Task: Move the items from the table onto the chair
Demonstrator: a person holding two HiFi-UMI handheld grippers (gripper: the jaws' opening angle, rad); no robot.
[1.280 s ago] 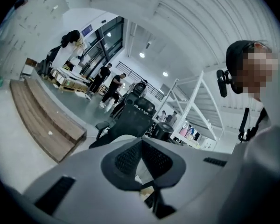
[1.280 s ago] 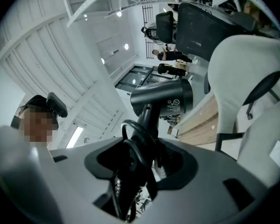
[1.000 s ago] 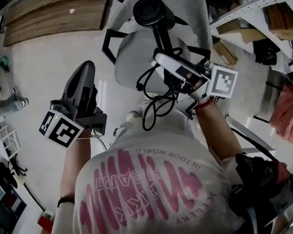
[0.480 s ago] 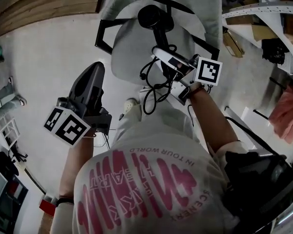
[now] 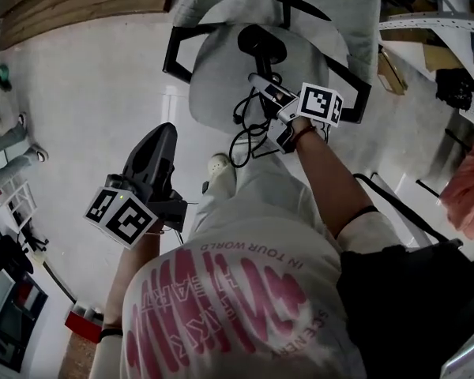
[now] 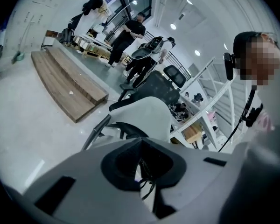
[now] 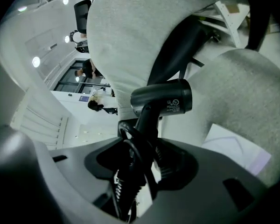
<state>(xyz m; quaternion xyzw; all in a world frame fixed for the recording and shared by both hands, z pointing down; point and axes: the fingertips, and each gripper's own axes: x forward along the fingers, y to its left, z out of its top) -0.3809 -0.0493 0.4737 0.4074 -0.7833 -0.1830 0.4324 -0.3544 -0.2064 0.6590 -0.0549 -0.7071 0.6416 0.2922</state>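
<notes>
right gripper (image 5: 265,85): clamping down on the handle of the hair dryer (image 5: 261,44), with its jaws sitting partway closed around the handle

hair dryer: hanging over the back half of the chair seat (image 5: 213,85), just in front of the backrest (image 5: 316,6). Honestly I can't tell if it's touching the cushion or floating a bit above it

dryer barrel: in the right gripper view it's sticking out sideways with the printed label facing the camera, grey backrest filling the space behind it

cord (image 5: 241,144): looping down from the handle in a messy black tangle, dangling past the front edge of the seat and hanging in front of the person's leg

left gripper (image 5: 164,136): looking closed and not carrying anything, pointing out over the bare floor (image 5: 87,101) to the left of the chair, well apart from the dryer

marker cubes: one riding on the right gripper (image 5: 320,105) next to the chair's right armrest, and the other on the left gripper (image 5: 120,215) down by the person's hip

chair: grey office chair with black armrests, sitting right in front of the person, whose shoe (image 5: 220,172) is poking out just short of the seat

background: a wooden platform (image 5: 79,6) lying on the floor at top left, shelving (image 5: 426,22) running along the right
</notes>
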